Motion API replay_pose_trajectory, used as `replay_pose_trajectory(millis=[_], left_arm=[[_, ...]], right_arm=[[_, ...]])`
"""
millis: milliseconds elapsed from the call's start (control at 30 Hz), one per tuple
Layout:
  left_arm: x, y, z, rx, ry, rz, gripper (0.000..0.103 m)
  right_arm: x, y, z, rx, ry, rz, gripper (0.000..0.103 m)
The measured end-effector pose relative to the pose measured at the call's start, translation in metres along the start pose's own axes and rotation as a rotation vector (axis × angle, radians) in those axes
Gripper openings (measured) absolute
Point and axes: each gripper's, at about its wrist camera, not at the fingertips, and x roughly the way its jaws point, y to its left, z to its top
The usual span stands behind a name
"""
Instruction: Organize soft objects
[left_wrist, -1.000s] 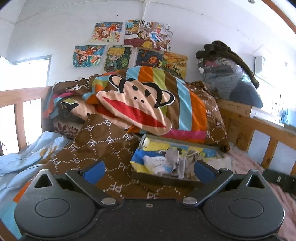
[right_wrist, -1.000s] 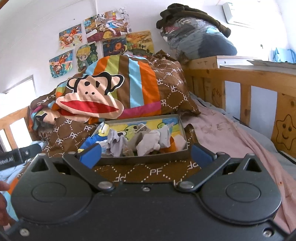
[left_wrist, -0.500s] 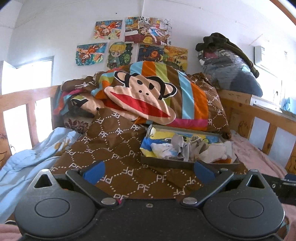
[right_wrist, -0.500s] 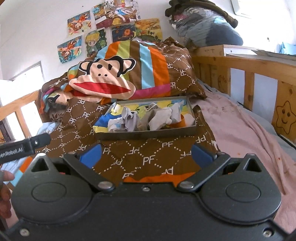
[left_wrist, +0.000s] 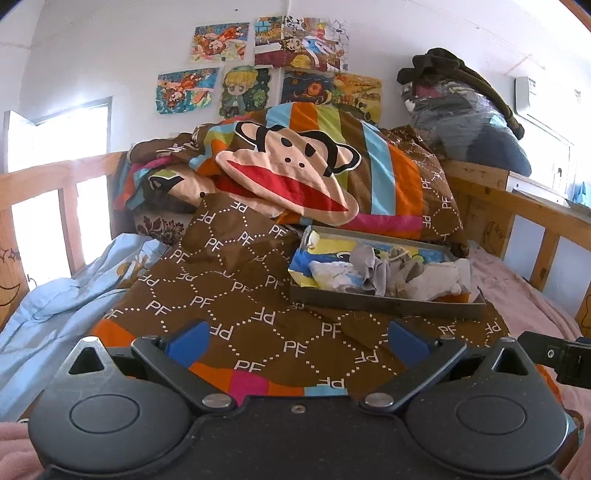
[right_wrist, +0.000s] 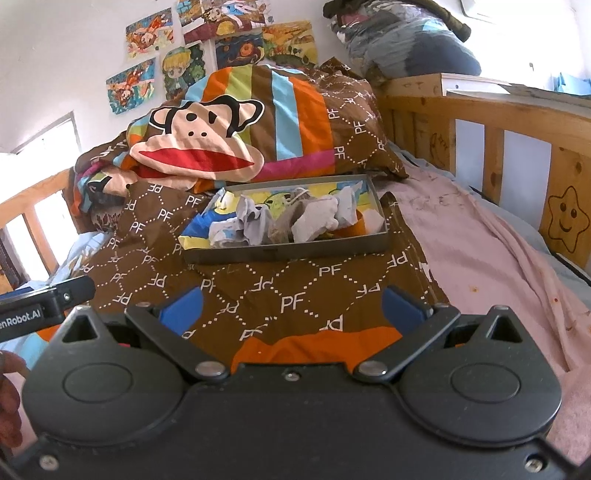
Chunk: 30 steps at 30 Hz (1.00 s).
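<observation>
Because the shallow tray (right_wrist: 288, 253) of crumpled soft items (right_wrist: 314, 218) rests on a rumpled quilt (right_wrist: 258, 288) well ahead of both sets of jaws, a push risks tipping it. The left gripper (left_wrist: 297, 341) and right gripper (right_wrist: 291, 304) stand apart, empty.

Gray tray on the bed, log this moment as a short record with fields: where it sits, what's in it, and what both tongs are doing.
tray: shallow gray tray, on the brown PF-print quilt
contents: crumpled soft cloth pieces in gray, white and blue, over a colorful printed liner
behind tray: striped monkey-face pillow
beside quilt: pink sheet
left tongs: open, empty, short of the tray
right tongs: open, empty, short of the tray
contact: neither touches the tray
</observation>
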Motion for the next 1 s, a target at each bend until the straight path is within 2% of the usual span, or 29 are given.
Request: replay_pose_trajectory(millis=[500, 1000], left_arm=[[0.0027, 0.0053, 0.0011, -0.048, 0.012, 0.012, 0.102], [0.0036, 0.0023, -0.0005, -0.031, 0.020, 0.008, 0.102]], right_arm=[[0.0031, -0.0047, 0.0021, -0.001, 0.002, -0.003, 0.103], [0.0059, -0.0024, 0.0007, 0.015, 0.000, -0.008, 0.103]])
